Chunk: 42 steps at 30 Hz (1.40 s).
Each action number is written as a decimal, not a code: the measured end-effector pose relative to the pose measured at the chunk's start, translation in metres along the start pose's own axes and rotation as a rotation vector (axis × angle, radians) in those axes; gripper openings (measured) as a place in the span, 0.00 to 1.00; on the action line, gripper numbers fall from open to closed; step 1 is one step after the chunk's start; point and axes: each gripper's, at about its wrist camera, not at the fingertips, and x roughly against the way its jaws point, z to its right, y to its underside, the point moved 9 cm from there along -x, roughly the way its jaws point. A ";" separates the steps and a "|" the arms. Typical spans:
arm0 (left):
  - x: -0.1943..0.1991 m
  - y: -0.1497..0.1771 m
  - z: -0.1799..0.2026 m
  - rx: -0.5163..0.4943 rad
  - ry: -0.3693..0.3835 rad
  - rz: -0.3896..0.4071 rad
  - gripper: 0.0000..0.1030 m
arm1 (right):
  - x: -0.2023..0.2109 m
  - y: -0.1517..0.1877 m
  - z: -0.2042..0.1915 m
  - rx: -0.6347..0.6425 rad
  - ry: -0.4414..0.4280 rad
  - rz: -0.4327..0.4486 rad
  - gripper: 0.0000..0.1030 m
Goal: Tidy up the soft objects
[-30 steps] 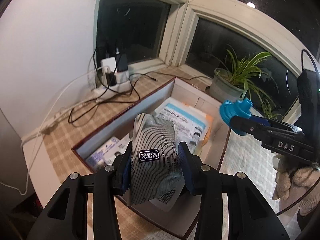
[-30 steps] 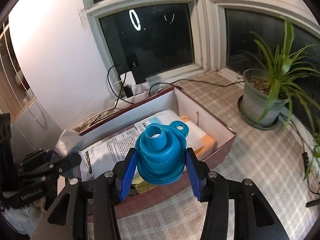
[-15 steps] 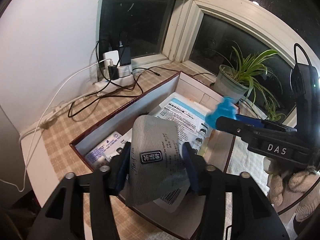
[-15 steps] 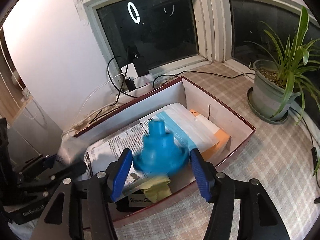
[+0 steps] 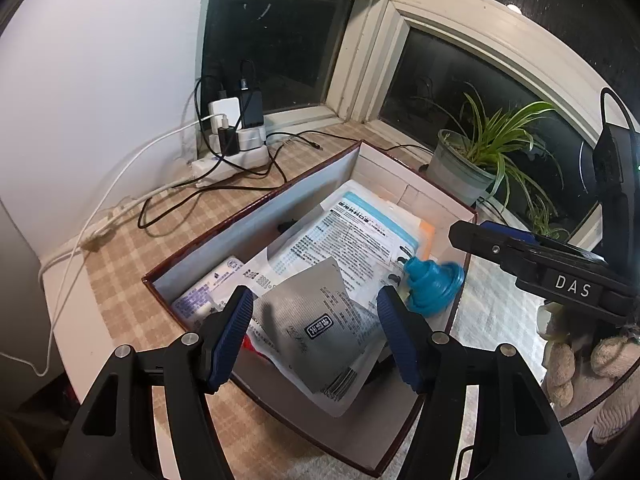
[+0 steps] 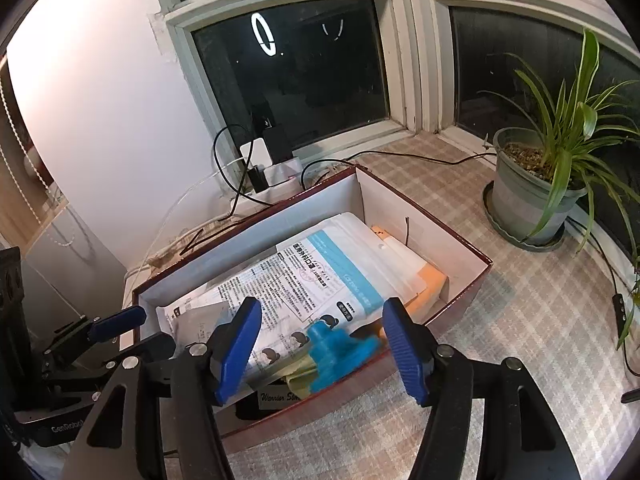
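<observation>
A: What do we see under our left gripper?

B: Its blue-padded jaws are opening and press on nothing. The flat grey foil pouch with a black label shows between them, free of both pads, lying tilted on the white printed packets inside the open cardboard box with a dark red rim.

A: And our right gripper?

B: Also opening, pads clear. The blue ribbed silicone funnel sits loose in the near part of the box, blurred, on a white packet with a light-blue stripe and beside a yellowish soft piece. An orange packet lies towards the far corner, under the white ones.

A: Where is the box?

B: On the checked beige cloth of the window ledge. A white power strip with chargers and black cables stands by the wall behind it, well apart from a potted green plant in a grey pot on the other side.

A: Anything of us visible?

B: A pale knitted glove behind the right gripper, in the left camera.
</observation>
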 end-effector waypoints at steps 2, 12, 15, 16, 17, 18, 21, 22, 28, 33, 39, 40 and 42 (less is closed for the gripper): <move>0.003 0.000 0.001 -0.002 0.000 0.004 0.62 | 0.004 0.000 -0.001 -0.001 0.002 0.007 0.58; 0.041 0.000 0.007 -0.016 0.017 0.057 0.62 | 0.037 0.008 -0.004 -0.007 0.023 0.038 0.60; 0.054 0.002 0.009 -0.022 0.026 0.071 0.62 | 0.050 0.012 -0.008 0.005 0.034 0.052 0.63; 0.058 0.003 0.010 -0.025 0.027 0.076 0.62 | 0.056 0.014 -0.010 0.011 0.039 0.060 0.65; 0.061 0.003 0.010 -0.027 0.028 0.079 0.62 | 0.060 0.015 -0.011 0.013 0.041 0.067 0.66; 0.067 0.004 0.011 -0.030 0.029 0.084 0.62 | 0.065 0.017 -0.014 0.013 0.043 0.074 0.66; 0.077 0.008 0.013 -0.036 0.033 0.091 0.62 | 0.078 0.023 -0.018 0.015 0.049 0.087 0.66; 0.081 0.009 0.013 -0.038 0.033 0.093 0.65 | 0.082 0.026 -0.019 0.017 0.051 0.090 0.67; 0.106 0.014 0.019 -0.069 0.027 0.117 0.72 | 0.116 0.044 -0.031 0.033 0.072 0.133 0.69; 0.128 0.020 0.028 -0.089 0.028 0.137 0.76 | 0.148 0.060 -0.042 0.053 0.104 0.168 0.69; 0.155 0.030 0.037 -0.118 0.019 0.169 0.77 | 0.185 0.086 -0.052 0.055 0.117 0.194 0.69; 0.158 0.031 0.039 -0.117 0.022 0.173 0.79 | 0.191 0.090 -0.052 0.047 0.118 0.197 0.69; 0.167 0.037 0.042 -0.115 0.023 0.181 0.79 | 0.200 0.097 -0.051 0.032 0.118 0.203 0.69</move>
